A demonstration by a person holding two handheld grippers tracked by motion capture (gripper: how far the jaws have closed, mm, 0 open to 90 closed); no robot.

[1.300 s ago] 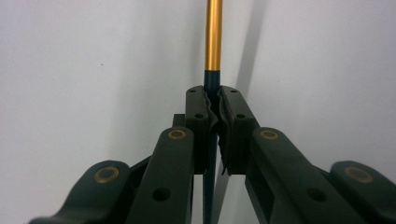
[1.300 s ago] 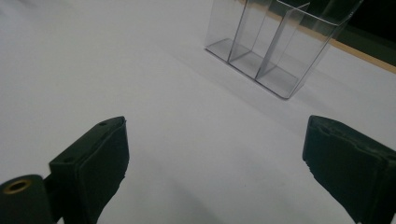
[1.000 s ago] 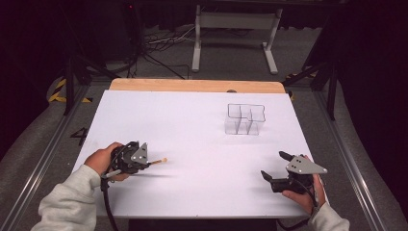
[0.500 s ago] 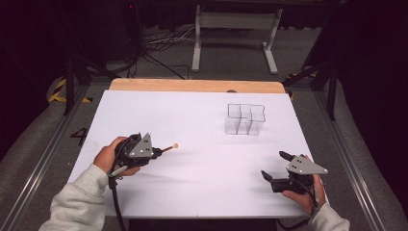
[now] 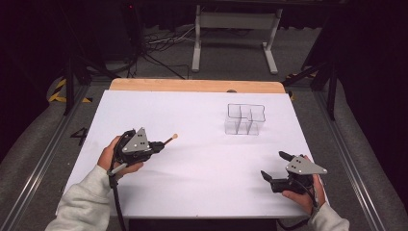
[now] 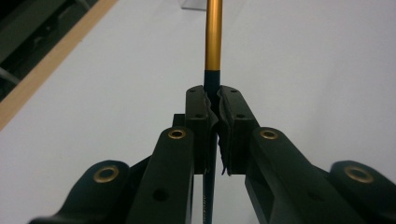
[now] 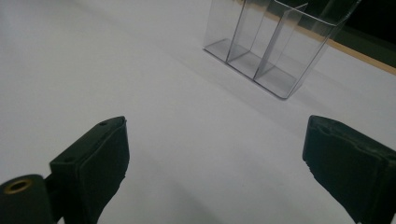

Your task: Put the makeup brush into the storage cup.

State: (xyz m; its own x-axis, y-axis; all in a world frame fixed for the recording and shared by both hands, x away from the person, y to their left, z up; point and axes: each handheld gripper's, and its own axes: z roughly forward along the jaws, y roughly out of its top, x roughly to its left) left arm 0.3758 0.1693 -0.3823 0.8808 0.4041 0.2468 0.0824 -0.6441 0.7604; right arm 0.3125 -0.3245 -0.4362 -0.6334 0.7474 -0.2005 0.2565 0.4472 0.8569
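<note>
My left gripper (image 5: 158, 144) hovers over the left part of the white table top (image 5: 192, 115), shut on a thin stick (image 5: 169, 140) that points right and away toward a pale tip. In the left gripper view its pads (image 6: 227, 112) pinch the stick (image 6: 214, 42) on its dark shaft, and a gold section runs on ahead. A clear plastic organizer (image 5: 245, 120) with several compartments stands at the far right. My right gripper (image 5: 273, 164) rests near the front right edge, open with nothing between its jaws. From the right gripper (image 7: 215, 140) the organizer (image 7: 275, 51) lies ahead.
A wooden strip (image 5: 192, 85) borders the table's far edge. Beyond it are a white metal stand (image 5: 235, 29) and cables on the dark floor. Metal rails run along both sides of the table.
My left gripper has shifted a little away from the person and to the right, carrying the stick, whose tip now points farther up the table. The right gripper has stayed put.
</note>
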